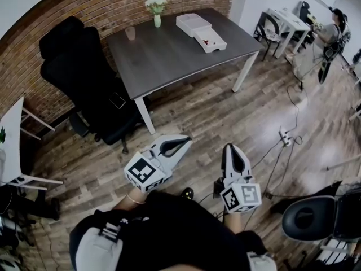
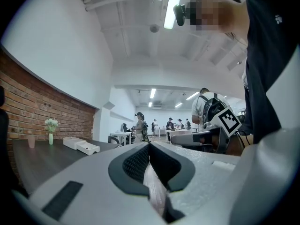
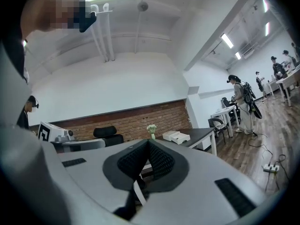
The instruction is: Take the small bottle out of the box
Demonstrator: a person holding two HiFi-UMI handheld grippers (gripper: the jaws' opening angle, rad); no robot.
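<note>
A white box [image 1: 210, 40] lies open on the dark table [image 1: 169, 58], with its lid [image 1: 192, 22] beside it. Something small and red shows inside the box; I cannot make out a bottle. Both grippers are held close to my body, over the wooden floor and well short of the table. My left gripper [image 1: 189, 140] points toward the table with its jaws together and nothing between them. My right gripper [image 1: 230, 147] is likewise shut and empty. The box [image 2: 82, 146] shows far off in the left gripper view, and the box [image 3: 176, 136] also in the right gripper view.
A vase of flowers [image 1: 156, 7] and a cup [image 1: 131, 34] stand at the table's far edge. A black office chair [image 1: 84, 78] is at the table's left. A power strip [image 1: 285, 135] and cables lie on the floor to the right. A person [image 1: 333, 33] stands by a white table [image 1: 287, 21].
</note>
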